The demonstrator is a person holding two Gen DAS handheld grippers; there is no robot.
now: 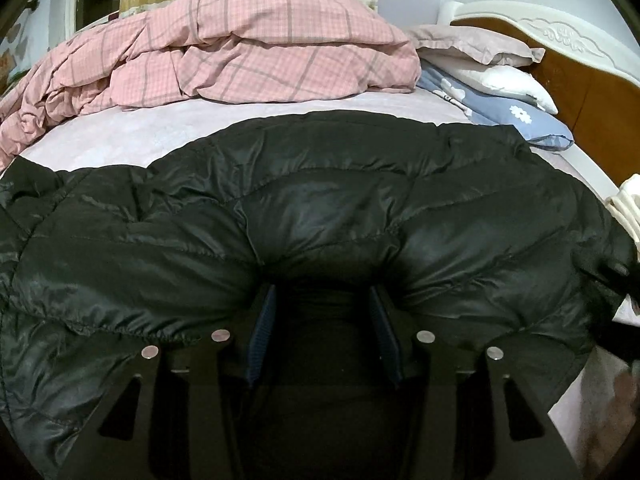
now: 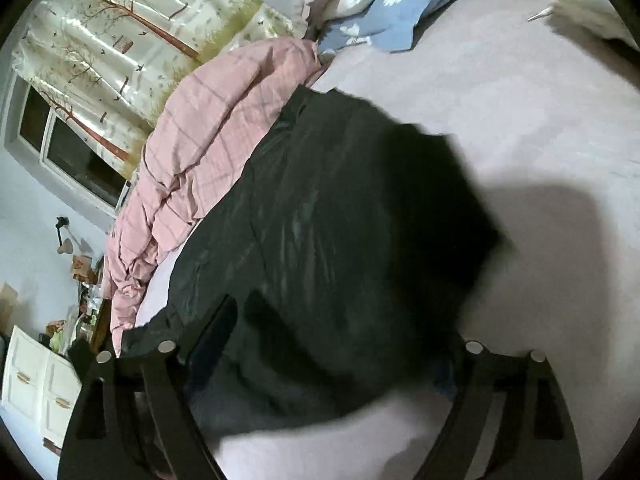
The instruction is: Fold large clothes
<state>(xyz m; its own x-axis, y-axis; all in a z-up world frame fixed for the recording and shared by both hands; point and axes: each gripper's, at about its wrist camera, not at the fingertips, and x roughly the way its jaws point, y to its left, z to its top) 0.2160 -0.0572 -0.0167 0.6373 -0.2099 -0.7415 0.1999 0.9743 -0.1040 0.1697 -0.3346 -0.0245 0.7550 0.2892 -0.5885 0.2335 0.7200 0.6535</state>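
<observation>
The puffer jacket [image 1: 320, 208] is glossy black with stitched quilting lines. The duvet [image 1: 240, 52] is pink, checked with greyish-mauve lines. The bed sheet [image 2: 520, 128] is pale pink. One pillow [image 1: 516, 120] is blue with white flowers. The curtain [image 2: 120, 40] is cream, printed with brown trees, birds and green grass.

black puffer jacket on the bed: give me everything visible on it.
The black puffer jacket is glossy, quilted in stitched, padded channels, nylon-looking. It lies spread across the pale pink sheet, in front of the pink plaid duvet. The left tool has its near edge bunched between the fingers. In the blurred right wrist view, the right tool stands open around one end.
</observation>
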